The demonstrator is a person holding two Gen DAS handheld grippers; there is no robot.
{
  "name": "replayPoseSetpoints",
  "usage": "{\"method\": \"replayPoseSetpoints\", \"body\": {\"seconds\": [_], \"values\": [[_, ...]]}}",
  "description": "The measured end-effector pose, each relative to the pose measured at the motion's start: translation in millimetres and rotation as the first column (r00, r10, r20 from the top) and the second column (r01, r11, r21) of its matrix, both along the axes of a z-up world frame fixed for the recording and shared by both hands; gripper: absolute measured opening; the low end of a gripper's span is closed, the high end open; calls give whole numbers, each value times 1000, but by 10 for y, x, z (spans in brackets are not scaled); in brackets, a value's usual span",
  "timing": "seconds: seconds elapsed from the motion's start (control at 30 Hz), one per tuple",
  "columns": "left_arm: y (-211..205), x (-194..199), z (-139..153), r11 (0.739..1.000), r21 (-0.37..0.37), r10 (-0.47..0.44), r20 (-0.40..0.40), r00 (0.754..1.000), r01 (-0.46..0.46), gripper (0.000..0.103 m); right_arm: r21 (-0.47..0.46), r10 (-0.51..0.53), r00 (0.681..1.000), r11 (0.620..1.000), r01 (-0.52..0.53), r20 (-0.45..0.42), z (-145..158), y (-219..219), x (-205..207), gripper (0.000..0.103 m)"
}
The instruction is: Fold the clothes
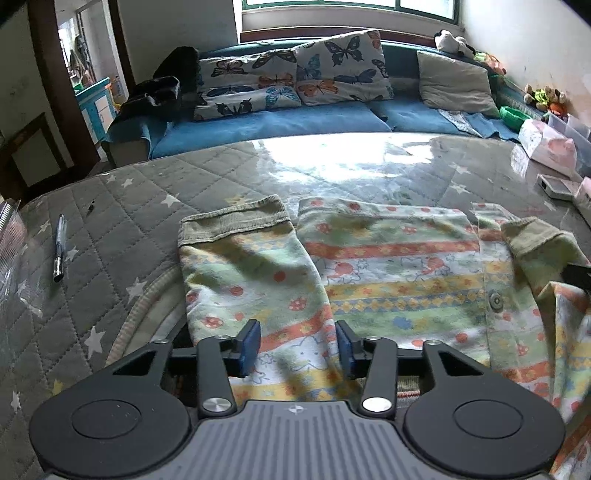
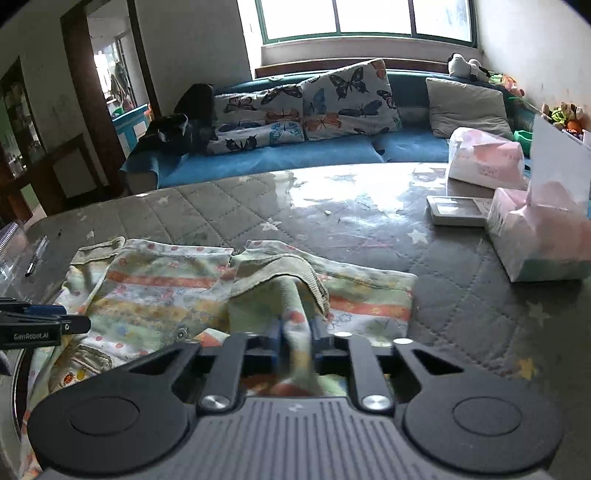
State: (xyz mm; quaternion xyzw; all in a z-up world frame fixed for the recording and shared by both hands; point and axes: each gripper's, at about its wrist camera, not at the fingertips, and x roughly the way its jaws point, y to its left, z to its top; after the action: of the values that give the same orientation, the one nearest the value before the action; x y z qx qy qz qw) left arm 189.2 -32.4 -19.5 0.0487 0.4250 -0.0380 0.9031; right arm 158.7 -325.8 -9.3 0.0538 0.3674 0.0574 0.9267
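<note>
Currently, a patterned garment (image 1: pixel 399 266) is laid flat on the quilted table (image 1: pixel 110 206). Its near right fold is pinched tight by the right gripper (image 2: pixel 295 341). The left gripper (image 1: pixel 297 347) is held spread wide over the left sleeve, gripping nothing.

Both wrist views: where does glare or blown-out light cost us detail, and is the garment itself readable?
Left wrist view: window glare washes out the far table cover; the patterned garment reads clearly between the open left gripper. Right wrist view: the window is blown out and glare streaks the cover; the fold in the right gripper looks slightly soft.
</note>
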Motion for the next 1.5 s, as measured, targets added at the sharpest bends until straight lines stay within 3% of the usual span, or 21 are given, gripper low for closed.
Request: {"method": "replayPoseSetpoints", "body": {"seconds": [0.23,0.3,0.37,0.47,0.67,0.9,1.27,1.37,1.47,1.5], "values": [[-54,58,-57,1000,-7,-19,-9,1000,19,42,0,-62,996,998,62,69,244,-244,-359,5],[-42,48,-43,1000,7,-15,-3,1000,15,18,3,-92,993,996,92,80,289,-348,-498,5],[23,16,-3,1000,-2,-8,2,1000,8,7,9,-125,988,992,124,86,317,-453,-648,5],[140,-77,76,1000,1,17,27,999,-17,2,18,-174,980,985,173,95,358,-612,-874,5],[477,-418,288,993,-33,114,76,991,-112,1,38,-268,957,963,265,109,432,-921,-1318,5],[899,-1060,416,975,-62,218,101,971,-212,1,67,-320,943,947,315,86,299,-1063,-1633,5],[1272,-1804,148,943,-111,315,-1,949,-313,1,31,-418,908,908,418,6,79,-1292,-1900,18],[1307,-1922,128,940,-123,318,-18,948,-317,1,-3,-438,898,899,438,30,136,-1317,-1962,25],[1329,-1994,137,940,-126,315,-27,949,-316,2,2,-397,916,918,397,64,254,-1223,-1983,27],[1326,-1997,141,942,-125,312,-28,950,-313,2,6,-373,925,928,373,75,293,-1167,-1977,32]]}}
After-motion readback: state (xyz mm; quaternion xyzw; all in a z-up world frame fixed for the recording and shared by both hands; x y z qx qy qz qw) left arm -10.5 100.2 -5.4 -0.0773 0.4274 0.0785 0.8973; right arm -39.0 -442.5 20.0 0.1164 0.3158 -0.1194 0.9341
